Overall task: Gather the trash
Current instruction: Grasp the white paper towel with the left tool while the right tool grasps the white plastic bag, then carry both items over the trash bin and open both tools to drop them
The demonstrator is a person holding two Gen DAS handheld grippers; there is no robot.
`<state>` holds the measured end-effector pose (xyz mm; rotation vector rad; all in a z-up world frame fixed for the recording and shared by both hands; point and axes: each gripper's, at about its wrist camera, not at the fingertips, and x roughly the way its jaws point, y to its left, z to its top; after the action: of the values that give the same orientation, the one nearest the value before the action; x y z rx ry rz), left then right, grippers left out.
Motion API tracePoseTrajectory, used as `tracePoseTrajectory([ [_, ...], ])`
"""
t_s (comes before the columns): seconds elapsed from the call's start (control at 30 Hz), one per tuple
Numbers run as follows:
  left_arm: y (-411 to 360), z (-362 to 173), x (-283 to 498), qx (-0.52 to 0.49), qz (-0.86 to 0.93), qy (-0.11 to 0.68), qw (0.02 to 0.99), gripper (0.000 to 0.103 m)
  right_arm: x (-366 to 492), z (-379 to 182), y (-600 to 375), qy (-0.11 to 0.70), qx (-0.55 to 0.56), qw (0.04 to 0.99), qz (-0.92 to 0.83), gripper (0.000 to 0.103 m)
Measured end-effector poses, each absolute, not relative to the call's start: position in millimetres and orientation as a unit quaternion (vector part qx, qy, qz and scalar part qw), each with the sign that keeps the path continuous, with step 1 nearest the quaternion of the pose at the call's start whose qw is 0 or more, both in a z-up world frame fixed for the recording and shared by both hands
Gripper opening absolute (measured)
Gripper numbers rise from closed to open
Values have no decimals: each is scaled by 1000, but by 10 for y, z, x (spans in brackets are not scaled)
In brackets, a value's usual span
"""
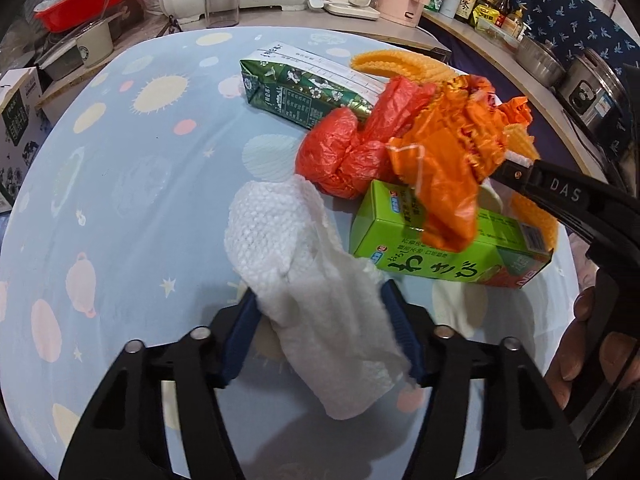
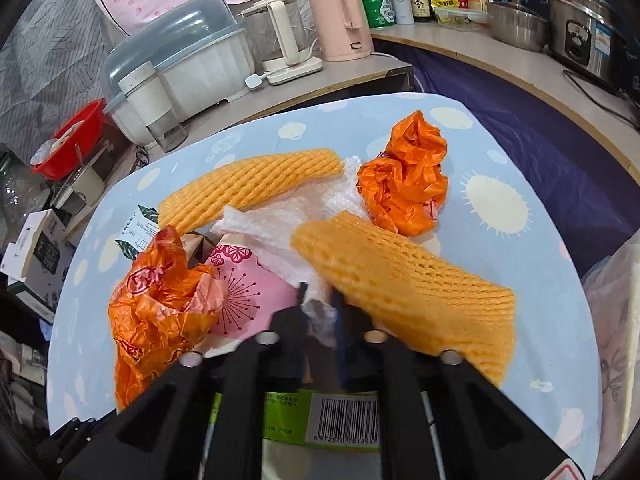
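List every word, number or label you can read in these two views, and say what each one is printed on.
"DAS": on the black arm of the right tool.
"わさび": on the side of the green box.
"6972970751364", partly cut off: under the barcode on that green box.
Print on the green-and-white carton, the orange bag's red logo and the bottle labels on the counter: too small or blurred.

On my table I count two cartons, one dark green (image 1: 304, 92) and one bright green (image 1: 440, 248), two yellow foam nets (image 2: 248, 188) (image 2: 408, 292), two crumpled orange bags (image 2: 404, 184) (image 2: 160, 304), one red bag (image 1: 352, 148) and one white paper towel (image 1: 304, 280).
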<state>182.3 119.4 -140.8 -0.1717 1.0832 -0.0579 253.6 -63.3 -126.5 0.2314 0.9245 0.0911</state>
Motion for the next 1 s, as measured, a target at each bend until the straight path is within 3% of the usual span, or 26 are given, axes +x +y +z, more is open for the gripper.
tracePoseTrajectory([
  [0.17,1184,-1371,1799,-90,-44,518,849,24,2410,-1049,-653,423,126,895,55,5],
  [0.33,1176,-1215,1708,-88,-50,502,859,16,2212,-665,-648,387,139,908,79,5],
  [0.7,1238,-476,1311,-98,-77,428,895,14,1571,275,-737,287,147,941,104,5],
  [1.0,943,26,992,-79,-138,379,912,14,933,607,-1175,240,143,959,48,5],
])
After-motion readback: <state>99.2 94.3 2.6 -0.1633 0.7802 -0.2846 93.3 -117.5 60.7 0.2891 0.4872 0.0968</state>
